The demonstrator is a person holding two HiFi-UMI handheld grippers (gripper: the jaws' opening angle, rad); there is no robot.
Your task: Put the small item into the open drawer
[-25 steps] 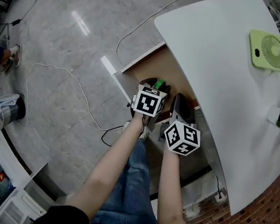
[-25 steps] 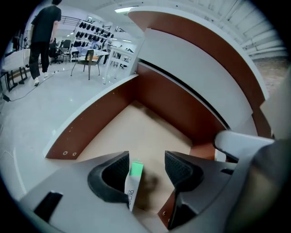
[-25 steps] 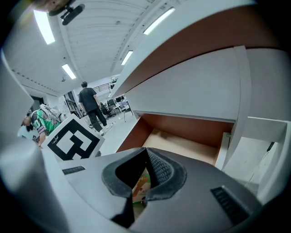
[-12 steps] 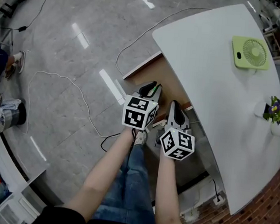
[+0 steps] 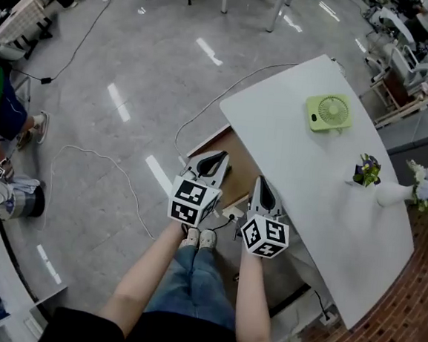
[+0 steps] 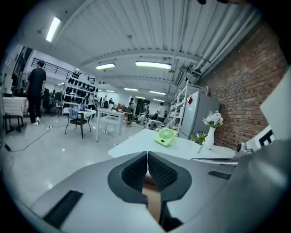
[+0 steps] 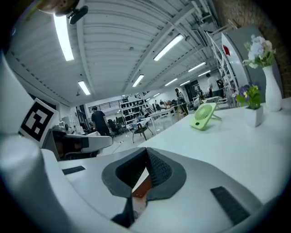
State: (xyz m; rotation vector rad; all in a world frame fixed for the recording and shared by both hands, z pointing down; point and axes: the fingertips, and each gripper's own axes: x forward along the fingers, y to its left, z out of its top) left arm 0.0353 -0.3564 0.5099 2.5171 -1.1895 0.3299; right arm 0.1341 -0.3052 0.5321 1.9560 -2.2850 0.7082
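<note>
A person stands at a white counter [image 5: 310, 182], seen from above, with both grippers held over its open, brown-lined drawer [image 5: 238, 151]. The left gripper [image 5: 213, 159] has just been closing; its jaws now meet with nothing between them. The right gripper [image 5: 261, 185], just beside it, also has its jaws together and empty. The small item cannot be made out in any view. A green fan [image 5: 328, 112] and a white vase of flowers [image 5: 392, 192] stand farther along the counter.
</note>
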